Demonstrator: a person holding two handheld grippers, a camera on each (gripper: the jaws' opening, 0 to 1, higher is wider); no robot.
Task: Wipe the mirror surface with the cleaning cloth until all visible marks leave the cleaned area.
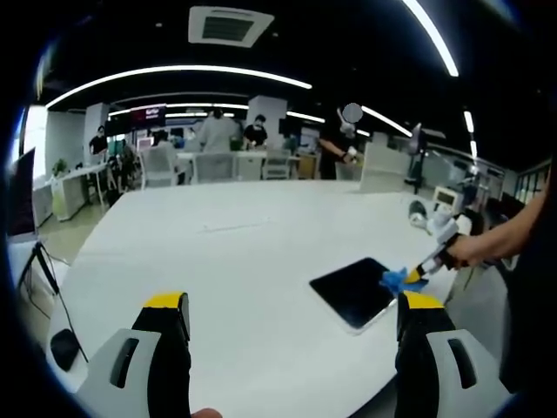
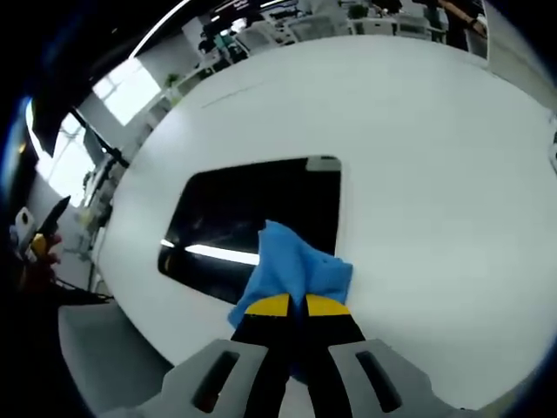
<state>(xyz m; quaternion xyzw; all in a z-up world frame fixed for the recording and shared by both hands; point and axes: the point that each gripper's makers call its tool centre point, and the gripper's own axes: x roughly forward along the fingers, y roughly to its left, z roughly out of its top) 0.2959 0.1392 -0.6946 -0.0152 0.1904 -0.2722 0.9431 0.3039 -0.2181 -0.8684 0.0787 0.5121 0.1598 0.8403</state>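
A: Where are we with the wiping?

B: Under way, we judge. Our right gripper [image 2: 288, 305] has its fingers closed tight on a blue cloth [image 2: 291, 266], and the cloth is pressed onto the near right part of the mirror [image 2: 252, 209]. The mirror lies flat on the white desk [image 2: 418, 131], a dark rectangle with rounded corners.

A: Is the glass clean yet?

B: We cannot say for sure. In the right gripper view the surface looks dark and even, with one bright streak [image 2: 213, 253] that reads as a reflected ceiling light, not a smear. Fine marks would be too small to make out. The far and left parts of the glass lie beyond the cloth, so we think those passes are left to do.

A: And our other hand?

B: The left gripper [image 1: 296, 318] hangs above bare desk with its fingers spread wide, holding nothing. From there the mirror [image 1: 352, 290] sits to the right, with the cloth [image 1: 393, 280] at its right edge.

A: Anything in the way?

B: Nothing near the mirror. A few small white objects [image 1: 435, 209] sit at the far right of the desk, well apart. People [image 1: 218, 131] stand at desks across the room.
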